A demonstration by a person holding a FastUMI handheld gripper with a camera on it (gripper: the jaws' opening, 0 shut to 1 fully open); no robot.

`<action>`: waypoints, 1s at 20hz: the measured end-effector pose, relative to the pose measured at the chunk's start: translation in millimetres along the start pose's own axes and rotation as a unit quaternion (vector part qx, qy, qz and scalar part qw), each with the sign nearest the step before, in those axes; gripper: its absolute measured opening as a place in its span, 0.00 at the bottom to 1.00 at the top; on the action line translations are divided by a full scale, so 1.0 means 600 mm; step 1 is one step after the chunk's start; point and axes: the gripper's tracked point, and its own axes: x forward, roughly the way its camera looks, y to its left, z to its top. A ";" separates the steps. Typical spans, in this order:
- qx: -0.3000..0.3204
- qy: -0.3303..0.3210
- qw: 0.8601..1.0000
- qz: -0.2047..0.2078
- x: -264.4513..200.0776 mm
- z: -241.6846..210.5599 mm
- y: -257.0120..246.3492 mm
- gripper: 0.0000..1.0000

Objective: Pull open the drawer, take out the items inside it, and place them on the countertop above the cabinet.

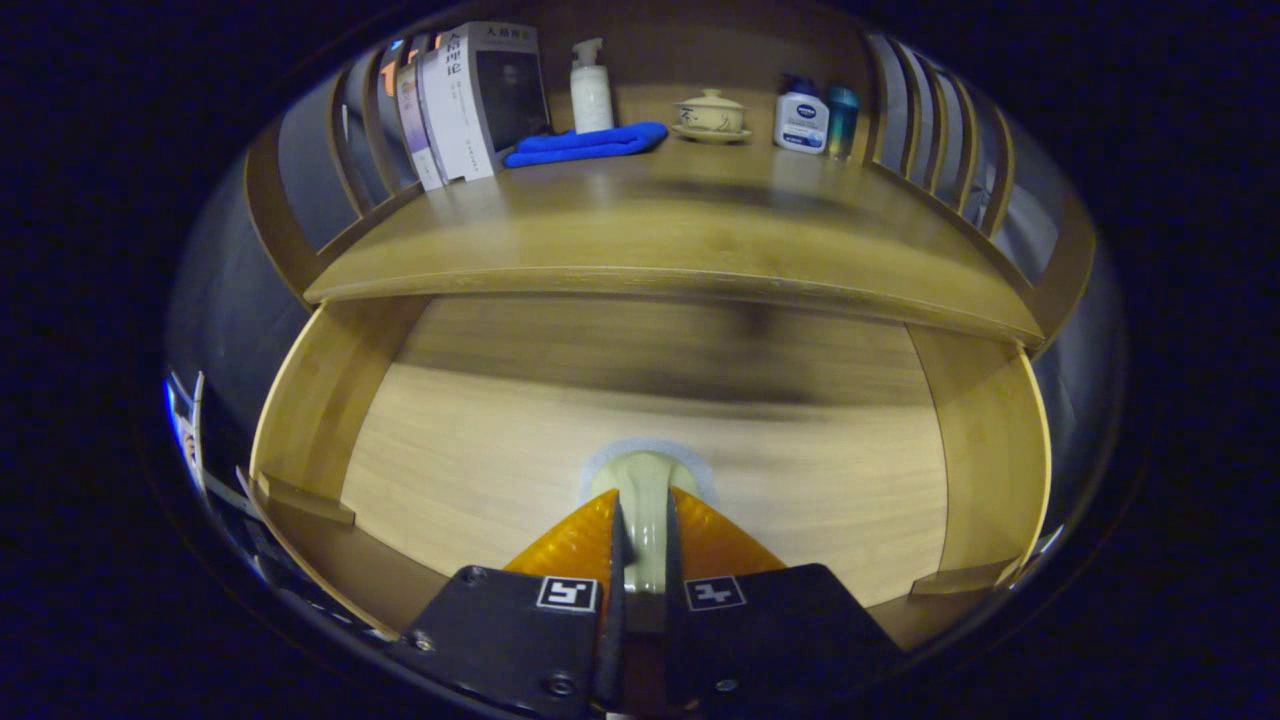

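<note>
The wooden drawer point(310, 420) stands pulled open below the countertop point(650, 235), and its floor is bare wood. My gripper point(645, 500) hangs over the drawer's front half, shut on a pale cream item point(645, 472). That item is narrow where the fingers pinch it and rounded at its far end, which pokes out just beyond the fingertips. What it is exactly I cannot tell. It looks lifted off the drawer floor, with motion blur behind it.
At the back of the countertop stand several books point(465, 105), a white pump bottle point(591, 92), a folded blue cloth point(588, 144), a lidded cup on a saucer point(711, 114), a white and blue bottle point(801, 119) and a teal cup point(842, 118). Slatted wooden rails point(945, 130) flank both sides.
</note>
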 end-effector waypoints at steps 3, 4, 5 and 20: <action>0.000 -0.007 1.000 -0.001 -0.011 0.008 0.000 0.18; -0.002 -0.010 1.000 -0.002 -0.018 0.014 -0.001 0.18; -0.004 -0.014 1.000 -0.004 -0.025 0.020 -0.001 0.18; -0.019 -0.064 0.998 -0.012 -0.132 0.139 0.012 0.18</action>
